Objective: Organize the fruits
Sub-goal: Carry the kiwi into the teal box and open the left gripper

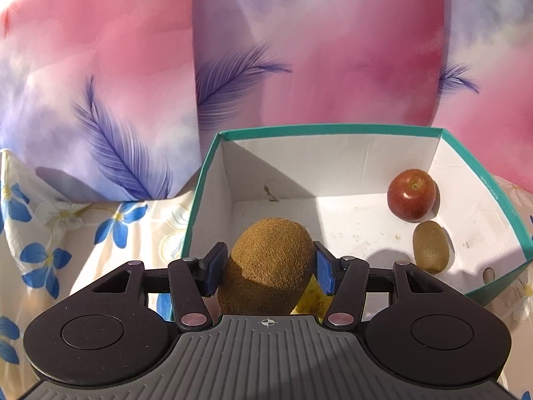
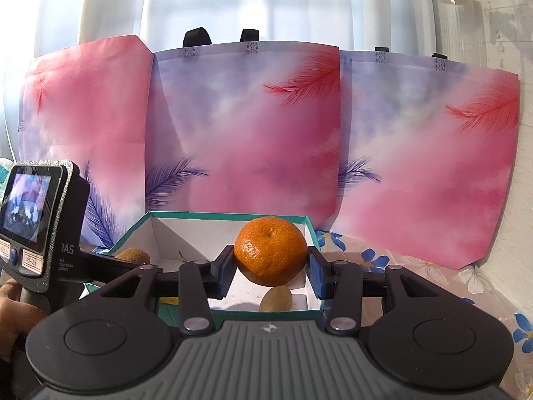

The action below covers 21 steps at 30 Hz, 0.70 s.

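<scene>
Over the near-left corner of the teal box (image 1: 519,233): left gripper (image 1: 269,268) tilted steeply downward, fingers (image 1: 216,268) clamped on a large kiwi (image 1: 271,263). Inside the box, against the right wall, a red apple (image 1: 412,195) with a smaller kiwi (image 1: 430,246) just in front. Above the box's near edge: right gripper (image 2: 269,271) pitched gently down, fingers (image 2: 225,273) grasping a mandarin (image 2: 270,250). At far left, a hand (image 2: 15,303) on the other tool's handle. Beneath the box, a flowered worktop (image 1: 83,233); behind, feather-print bags (image 2: 253,126).

"AS" on left gripper's camera housing (image 2: 63,233)
</scene>
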Motion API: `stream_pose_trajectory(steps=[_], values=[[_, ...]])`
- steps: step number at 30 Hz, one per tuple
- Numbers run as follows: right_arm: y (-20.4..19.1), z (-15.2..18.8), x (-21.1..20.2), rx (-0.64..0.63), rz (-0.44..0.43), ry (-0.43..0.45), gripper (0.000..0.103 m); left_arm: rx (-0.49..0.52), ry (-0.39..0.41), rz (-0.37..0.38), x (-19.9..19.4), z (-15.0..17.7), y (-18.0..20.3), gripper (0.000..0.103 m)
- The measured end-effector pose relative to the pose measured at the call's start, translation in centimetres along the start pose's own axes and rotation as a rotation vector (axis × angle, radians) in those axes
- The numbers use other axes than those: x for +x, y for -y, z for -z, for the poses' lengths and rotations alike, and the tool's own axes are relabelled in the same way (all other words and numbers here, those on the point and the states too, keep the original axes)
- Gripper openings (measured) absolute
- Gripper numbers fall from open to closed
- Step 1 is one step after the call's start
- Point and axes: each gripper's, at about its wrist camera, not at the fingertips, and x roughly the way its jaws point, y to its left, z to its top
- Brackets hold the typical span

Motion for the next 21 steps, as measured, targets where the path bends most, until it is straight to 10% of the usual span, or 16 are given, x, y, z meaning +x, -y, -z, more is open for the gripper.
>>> stream_pose_trajectory(steps=[21], values=[[0.1, -0.1, 0.6, 0.018, 0.012, -0.016, 0.044, 0.030, -0.016, 0.007, 1.2, 0.4, 0.4, 0.070]])
